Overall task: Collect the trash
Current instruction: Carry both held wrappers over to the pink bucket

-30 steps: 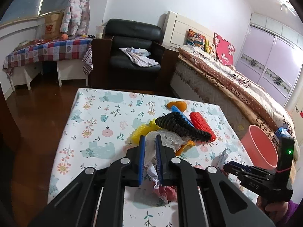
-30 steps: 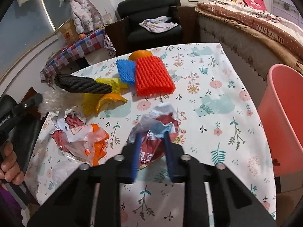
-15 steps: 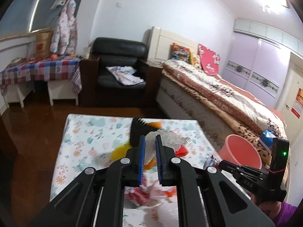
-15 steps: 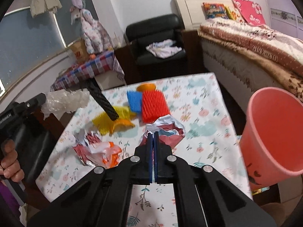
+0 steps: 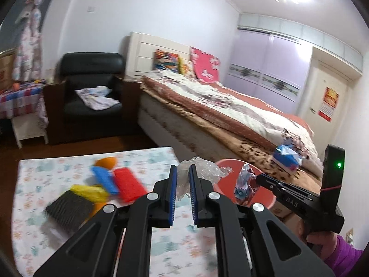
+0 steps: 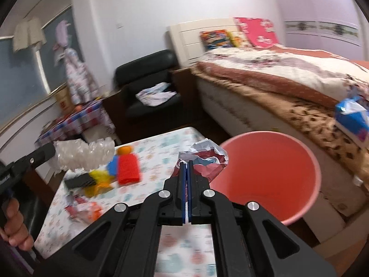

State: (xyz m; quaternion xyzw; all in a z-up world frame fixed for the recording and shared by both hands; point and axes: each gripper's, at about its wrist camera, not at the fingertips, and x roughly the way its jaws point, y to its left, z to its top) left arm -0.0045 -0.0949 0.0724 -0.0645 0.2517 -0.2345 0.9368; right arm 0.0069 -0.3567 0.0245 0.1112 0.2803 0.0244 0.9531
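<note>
My left gripper [image 5: 183, 173] is shut on a crumpled clear plastic wrap [image 5: 203, 169], held in the air above the table's right side; the wrap also shows in the right wrist view [image 6: 85, 154]. My right gripper [image 6: 186, 164] is shut on a crumpled red and silver wrapper [image 6: 205, 159], held beside the rim of the pink bin [image 6: 269, 173]. In the left wrist view the wrapper [image 5: 244, 182] hangs over the bin [image 5: 230, 180]. The bin stands on the floor between table and bed.
On the floral table [image 5: 46, 175] lie red [image 5: 128, 184], blue [image 5: 103, 180], yellow and black foam nets [image 5: 69, 207], an orange [image 5: 106, 161] and a red wrapper [image 6: 83, 207]. A bed [image 6: 288, 85] lies right, a black armchair [image 5: 92, 87] behind.
Both grippers have lifted their trash off the table and moved right toward the pink bin. The right gripper closed on the wrapper between the earliest frame and the middle one.
</note>
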